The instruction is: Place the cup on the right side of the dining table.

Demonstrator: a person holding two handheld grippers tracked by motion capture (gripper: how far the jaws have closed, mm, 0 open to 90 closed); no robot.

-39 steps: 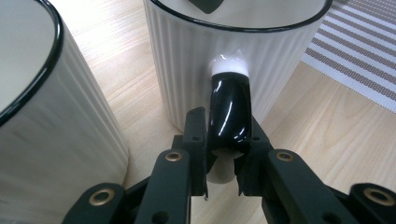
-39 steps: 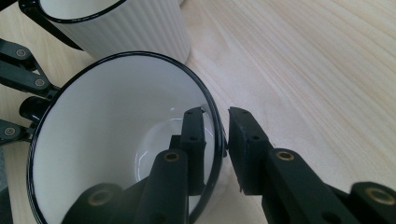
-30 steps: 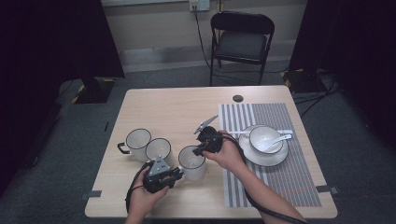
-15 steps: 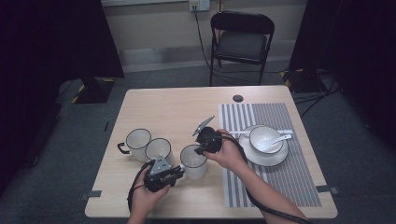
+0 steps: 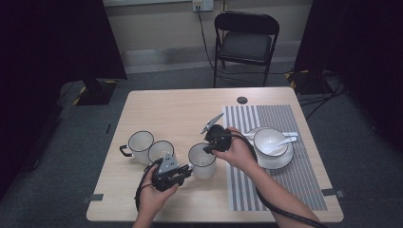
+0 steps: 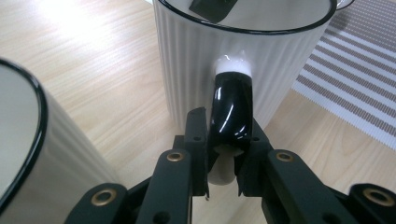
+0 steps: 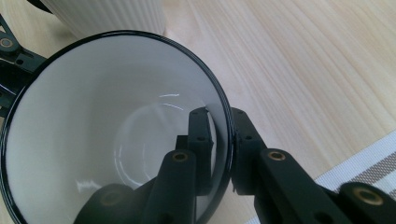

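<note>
A white ribbed mug (image 5: pixel 202 160) with a black rim stands on the wooden table (image 5: pixel 190 109), near its front edge. My left gripper (image 5: pixel 183 172) comes at it from the left and is shut on the mug's glossy black handle (image 6: pixel 231 105). The handle sits pinched between the two jaws of the left gripper (image 6: pixel 224 135). My right gripper (image 5: pixel 209 148) reaches from the right and is shut on the mug's rim. In the right gripper view one jaw is inside the mug (image 7: pixel 93 116) and the other outside, with the right gripper (image 7: pixel 219 119) clamped on the wall.
Two more white mugs (image 5: pixel 141 144) (image 5: pixel 160 151) stand just left of the held one. A striped placemat (image 5: pixel 280 180) on the right carries a saucer (image 5: pixel 285 161) with a bowl (image 5: pixel 269 141) and a spoon (image 5: pixel 285 141). A small black disc (image 5: pixel 242 100) lies at the far edge, and a chair (image 5: pixel 246 42) stands beyond.
</note>
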